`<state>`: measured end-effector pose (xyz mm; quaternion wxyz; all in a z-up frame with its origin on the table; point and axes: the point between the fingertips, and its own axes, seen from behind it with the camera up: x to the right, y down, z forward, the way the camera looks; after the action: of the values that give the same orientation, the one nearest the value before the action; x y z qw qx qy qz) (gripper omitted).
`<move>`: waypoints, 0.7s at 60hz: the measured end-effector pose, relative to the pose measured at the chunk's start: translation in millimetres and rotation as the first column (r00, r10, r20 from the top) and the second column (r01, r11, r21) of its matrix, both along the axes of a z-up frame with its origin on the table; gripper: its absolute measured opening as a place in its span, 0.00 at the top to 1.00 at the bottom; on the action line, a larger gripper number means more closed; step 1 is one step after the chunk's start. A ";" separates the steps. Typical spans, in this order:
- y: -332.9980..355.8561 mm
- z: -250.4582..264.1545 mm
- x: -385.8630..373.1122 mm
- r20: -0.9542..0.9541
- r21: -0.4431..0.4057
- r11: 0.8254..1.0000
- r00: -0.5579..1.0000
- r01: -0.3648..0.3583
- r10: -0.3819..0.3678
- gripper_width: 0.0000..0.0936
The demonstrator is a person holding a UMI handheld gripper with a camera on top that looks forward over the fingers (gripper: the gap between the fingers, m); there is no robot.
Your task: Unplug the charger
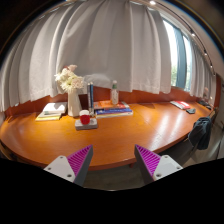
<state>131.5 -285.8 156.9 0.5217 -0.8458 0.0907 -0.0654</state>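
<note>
— Where are your fingers?
— My gripper (113, 160) hangs at bottom centre, pads (80, 159) wide apart, holding nothing, over the wooden desk (130, 130).
— And the charger?
— I can't make it out. A vase of flowers (71, 88) and books (113, 110) sit at centre left.

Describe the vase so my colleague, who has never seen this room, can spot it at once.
Start at the long curved wooden desk that runs under the white curtains. Toward its far edge, well beyond the gripper and its open jaws, stands a white vase beside a stack of books. It alone holds pale flowers.
</note>
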 end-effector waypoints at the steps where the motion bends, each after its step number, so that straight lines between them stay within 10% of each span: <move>1: 4.7 -3.9 -3.0 0.000 -0.004 1.000 1.000 -0.010 0.010 0.10; 25: 194.6 -79.2 -100.7 -0.039 -0.033 0.971 0.971 -0.237 0.236 0.08; 42: 338.7 -85.4 -99.5 0.054 0.024 0.961 0.960 -0.275 0.273 0.09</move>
<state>32.0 52.9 71.6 0.5411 -0.8400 -0.0392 -0.0123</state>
